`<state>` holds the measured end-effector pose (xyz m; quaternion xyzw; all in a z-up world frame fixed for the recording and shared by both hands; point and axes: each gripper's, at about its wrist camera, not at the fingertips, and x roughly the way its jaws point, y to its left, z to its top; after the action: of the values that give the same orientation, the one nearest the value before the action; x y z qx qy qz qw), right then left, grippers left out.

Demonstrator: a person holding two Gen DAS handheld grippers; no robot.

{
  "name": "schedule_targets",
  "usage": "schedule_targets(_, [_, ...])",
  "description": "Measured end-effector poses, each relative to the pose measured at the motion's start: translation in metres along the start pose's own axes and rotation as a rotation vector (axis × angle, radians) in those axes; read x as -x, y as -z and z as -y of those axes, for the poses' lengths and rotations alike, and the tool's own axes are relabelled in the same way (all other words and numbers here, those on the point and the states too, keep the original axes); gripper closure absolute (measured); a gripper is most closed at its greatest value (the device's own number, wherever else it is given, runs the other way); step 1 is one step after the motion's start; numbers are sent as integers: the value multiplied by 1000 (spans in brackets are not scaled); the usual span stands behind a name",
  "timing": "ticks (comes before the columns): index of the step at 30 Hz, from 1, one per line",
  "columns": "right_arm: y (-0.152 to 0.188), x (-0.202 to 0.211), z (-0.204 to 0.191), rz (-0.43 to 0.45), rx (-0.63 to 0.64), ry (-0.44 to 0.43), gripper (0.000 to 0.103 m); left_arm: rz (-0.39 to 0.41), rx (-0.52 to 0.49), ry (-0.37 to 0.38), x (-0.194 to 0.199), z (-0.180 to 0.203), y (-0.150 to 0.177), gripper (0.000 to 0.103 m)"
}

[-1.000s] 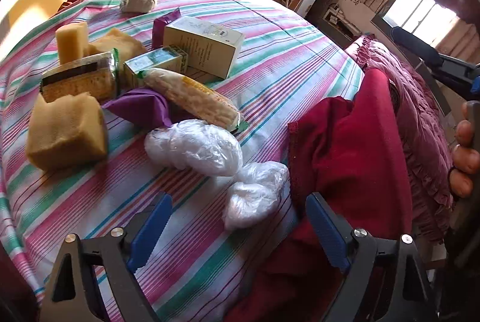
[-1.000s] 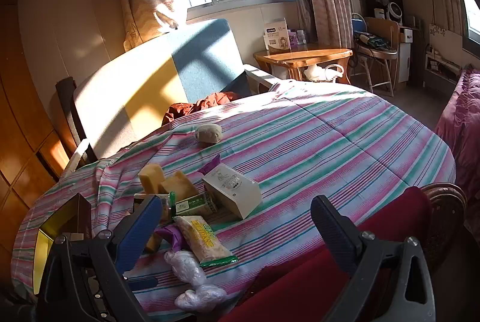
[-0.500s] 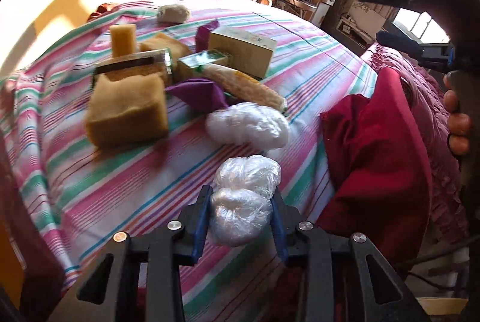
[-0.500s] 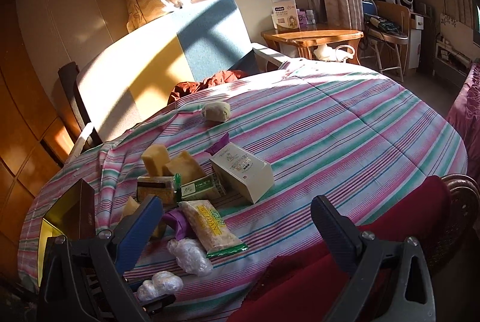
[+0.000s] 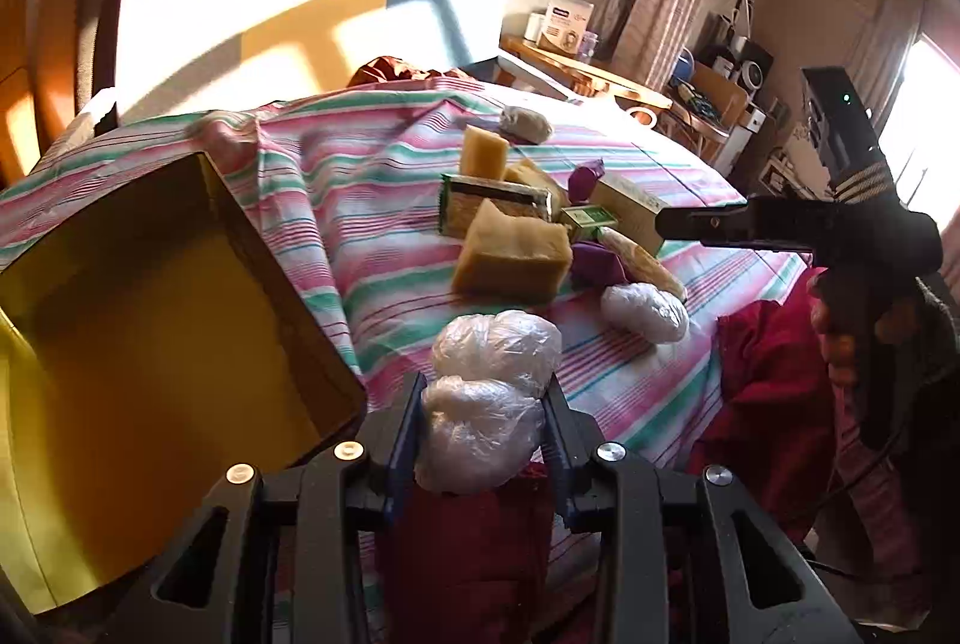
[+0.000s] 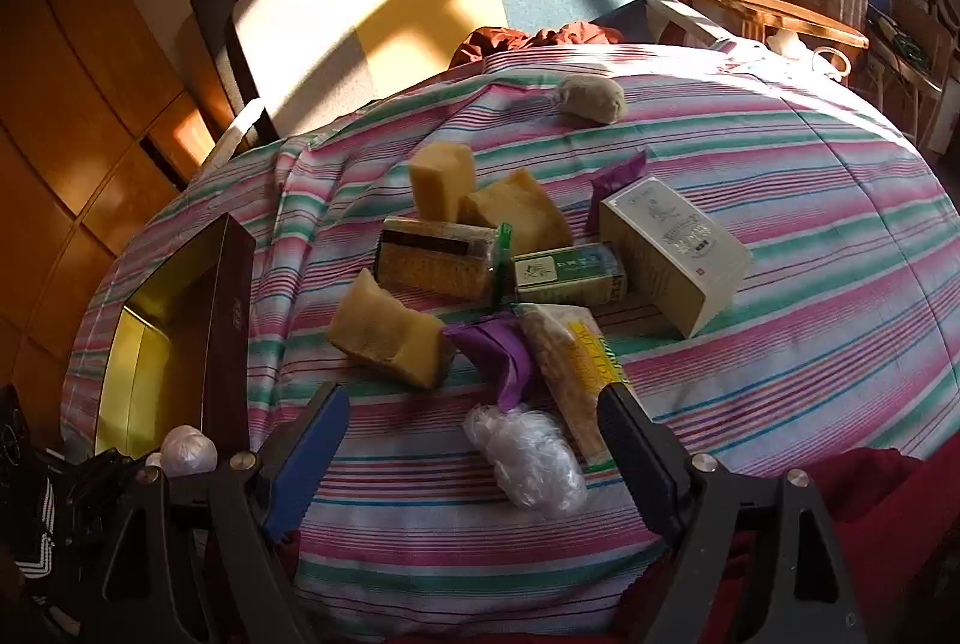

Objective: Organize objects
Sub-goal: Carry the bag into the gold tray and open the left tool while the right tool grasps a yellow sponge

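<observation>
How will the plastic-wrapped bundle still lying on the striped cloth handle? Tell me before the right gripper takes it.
The plastic-wrapped bundle probably squashes: its twin bulges between the left gripper fingers. The crinkled film looks slippery. Being rounded, it may roll if nudged.

The right hand-held gripper (image 6: 474,449), jaws closing, hovers over a plastic-wrapped bundle (image 6: 528,455) on the striped cloth (image 6: 810,344).

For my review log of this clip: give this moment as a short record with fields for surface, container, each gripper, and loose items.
surface: striped pink, green and white cloth
container: open box with yellow inside, left of the pile
left gripper: shut on a clear crinkled plastic bundle
right gripper: open, jaws closing, above a second clear plastic bundle, not pressing it
loose items: yellow sponge blocks, cream carton, purple wrappers
</observation>
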<state>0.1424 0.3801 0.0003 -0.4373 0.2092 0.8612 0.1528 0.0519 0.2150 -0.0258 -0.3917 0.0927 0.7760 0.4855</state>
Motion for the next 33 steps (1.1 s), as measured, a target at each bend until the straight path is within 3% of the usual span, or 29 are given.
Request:
schedule_targets(4, [-12, -27, -37, -49, 179, -6, 17, 30, 42, -35, 17, -16, 3, 66])
schedule_targets(13, [-30, -103, -71, -183, 471, 117, 17, 65, 145, -133, 45, -56, 15, 66])
schedule_targets(15, [-30, -119, -72, -213, 487, 137, 27, 72, 167, -163, 52, -67, 18, 66])
schedule_targets(16, [-29, -125, -73, -213, 494, 148, 44, 77, 182, -181, 55, -73, 20, 66])
schedule_targets(19, [-29, -125, -74, -175, 478, 114, 53, 87, 243, -224, 67, -95, 23, 66])
schedule_targets(26, [-29, -124, -65, -123, 404, 38, 56, 96, 370, -384, 86, -149, 23, 66])
schedule_targets(33, [-29, -125, -67, -124, 408, 34, 56, 91, 478, -431, 84, -203, 2, 66])
